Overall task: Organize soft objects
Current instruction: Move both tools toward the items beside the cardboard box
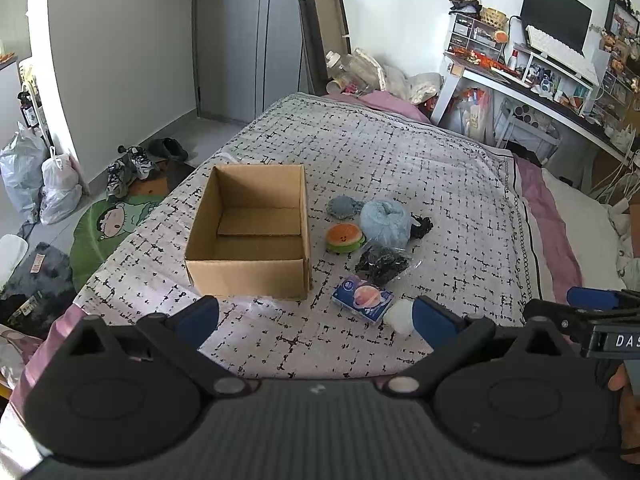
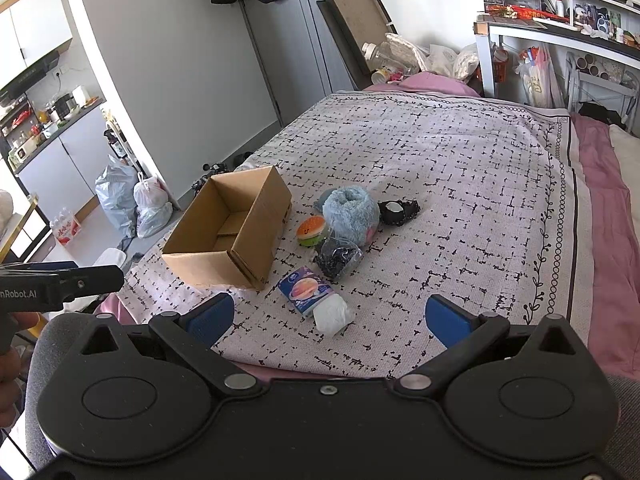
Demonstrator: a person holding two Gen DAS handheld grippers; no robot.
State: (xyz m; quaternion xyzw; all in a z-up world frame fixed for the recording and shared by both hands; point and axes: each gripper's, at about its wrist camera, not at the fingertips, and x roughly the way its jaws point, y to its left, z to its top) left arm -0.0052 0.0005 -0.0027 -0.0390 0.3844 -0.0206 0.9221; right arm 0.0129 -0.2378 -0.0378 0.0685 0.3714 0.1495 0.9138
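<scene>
An open, empty cardboard box (image 1: 248, 236) (image 2: 228, 236) stands on the bed. To its right lie soft things: a fluffy blue plush (image 1: 385, 222) (image 2: 351, 214), a small blue-grey plush (image 1: 342, 205), a burger-shaped squishy (image 1: 344, 239) (image 2: 311, 230), a bag of black items (image 1: 380, 264) (image 2: 338, 259), a black item with a white patch (image 1: 422, 226) (image 2: 398, 210), a blue tissue pack (image 1: 363, 298) (image 2: 306, 289) and a white wad (image 1: 400, 316) (image 2: 333, 314). My left gripper (image 1: 316, 318) and right gripper (image 2: 330, 316) are open and empty, hovering near the bed's front edge.
The bed has a black-and-white patterned cover (image 1: 400, 152) (image 2: 460, 168). Shoes (image 1: 132, 166) and plastic bags (image 1: 56, 188) (image 2: 132, 200) lie on the floor to the left. A cluttered desk (image 1: 560, 80) stands at the right. The other gripper shows at the right edge of the left wrist view (image 1: 600, 312).
</scene>
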